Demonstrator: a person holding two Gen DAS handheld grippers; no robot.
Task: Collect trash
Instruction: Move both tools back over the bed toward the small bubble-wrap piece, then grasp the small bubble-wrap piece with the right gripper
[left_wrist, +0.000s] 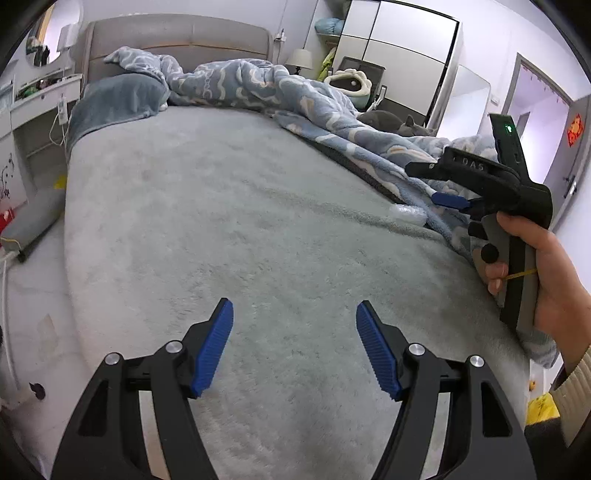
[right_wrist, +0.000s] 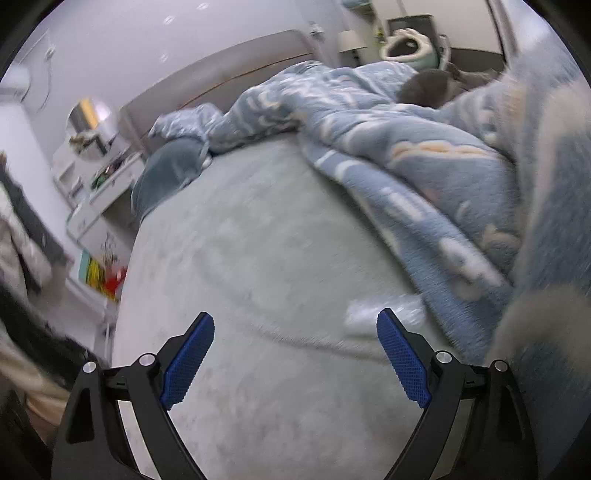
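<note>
A crumpled clear plastic wrapper (left_wrist: 406, 214) lies on the grey bed sheet (left_wrist: 240, 229) at the edge of the blue patterned blanket (left_wrist: 314, 99). In the blurred right wrist view the wrapper (right_wrist: 384, 312) sits just beyond the right fingertip. My left gripper (left_wrist: 294, 314) is open and empty over the near part of the bed. My right gripper (right_wrist: 295, 323) is open and empty; in the left wrist view it (left_wrist: 439, 184) is hand-held at the right, pointing toward the wrapper.
A grey cat (left_wrist: 399, 123) lies on the blanket at the far right. A pillow (left_wrist: 118, 99) and headboard (left_wrist: 173, 37) are at the back. A white desk (left_wrist: 40, 107) stands left of the bed. A wardrobe (left_wrist: 399, 55) and door (left_wrist: 569, 155) are at the right.
</note>
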